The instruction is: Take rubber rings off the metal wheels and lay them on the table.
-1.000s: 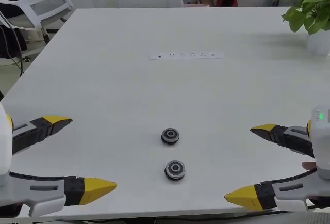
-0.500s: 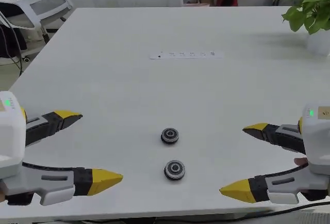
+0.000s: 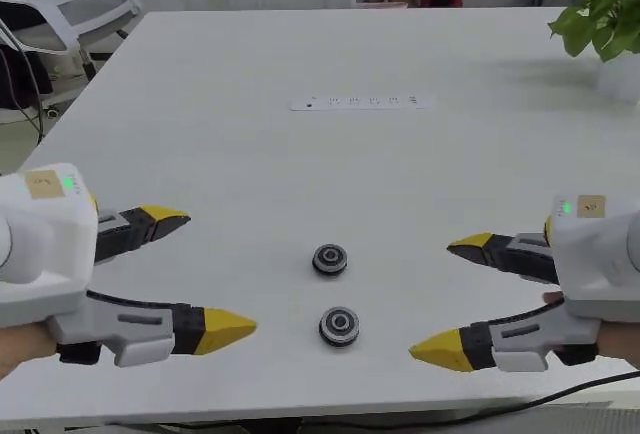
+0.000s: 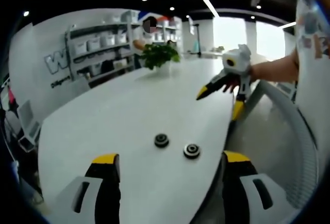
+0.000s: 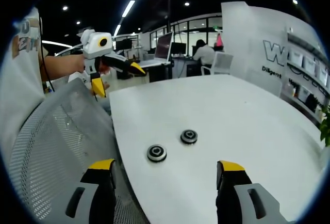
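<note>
Both grippers are hovering open over the near edge of the bench, with the two wheels between them.

I am holding the left gripper (image 3: pixel 215 272) low at the left, its jaws spread wide and gripping nothing. I am holding the right gripper (image 3: pixel 433 299) opposite it at the right, jaws just as wide and empty. On the white bench (image 3: pixel 300 164) the near wheel (image 3: pixel 340 325) and the far wheel (image 3: pixel 330 259) are lying flat, close together but not touching. Each is wearing a dark rubber ring around its rim, and both are well apart from either gripper. Farther back a white power strip (image 3: pixel 362 103) is lying, and a green plant (image 3: pixel 598 4) is standing at the far right corner.
</note>
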Demonstrator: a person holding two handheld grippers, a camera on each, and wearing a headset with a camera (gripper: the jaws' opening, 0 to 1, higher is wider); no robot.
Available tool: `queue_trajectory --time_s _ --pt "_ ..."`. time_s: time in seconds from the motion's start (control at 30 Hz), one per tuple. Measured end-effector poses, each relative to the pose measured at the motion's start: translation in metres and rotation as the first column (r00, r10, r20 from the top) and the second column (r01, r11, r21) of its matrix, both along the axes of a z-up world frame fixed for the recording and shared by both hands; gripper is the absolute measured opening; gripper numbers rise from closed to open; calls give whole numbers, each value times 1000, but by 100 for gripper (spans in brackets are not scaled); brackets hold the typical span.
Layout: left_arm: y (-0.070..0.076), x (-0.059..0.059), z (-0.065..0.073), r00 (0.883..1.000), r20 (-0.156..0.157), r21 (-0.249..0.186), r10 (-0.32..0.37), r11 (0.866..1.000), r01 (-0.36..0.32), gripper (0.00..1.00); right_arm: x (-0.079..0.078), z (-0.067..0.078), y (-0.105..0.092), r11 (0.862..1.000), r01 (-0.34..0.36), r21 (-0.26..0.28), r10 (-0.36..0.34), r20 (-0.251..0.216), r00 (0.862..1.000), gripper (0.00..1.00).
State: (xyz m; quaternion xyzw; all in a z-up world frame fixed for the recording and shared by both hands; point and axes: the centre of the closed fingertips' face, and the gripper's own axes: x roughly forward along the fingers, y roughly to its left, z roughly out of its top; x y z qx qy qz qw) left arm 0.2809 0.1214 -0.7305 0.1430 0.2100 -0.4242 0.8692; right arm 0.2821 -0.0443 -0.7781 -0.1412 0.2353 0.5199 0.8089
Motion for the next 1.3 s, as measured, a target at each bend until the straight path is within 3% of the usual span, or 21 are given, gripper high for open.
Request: queue_trajectory --time_s 0.43,0.57,0.9,1.3 --pt "-14 8 -18 998 -29 25 -50 998 51 78 7 -14 2 1000 -11 23 12 -31 999 77" --pt "-16 10 -23 998 -38 31 -56 998 58 77 8 -23 1 1000 -13 5 13 -46 999 77" --pt "-21 12 -35 995 -61 46 -76 996 79 77 9 -32 7 999 -36 -1 35 -61 997 73" --pt "-32 12 -50 988 -95 68 -120 990 127 74 9 -48 17 993 -111 -41 108 -79 991 66"
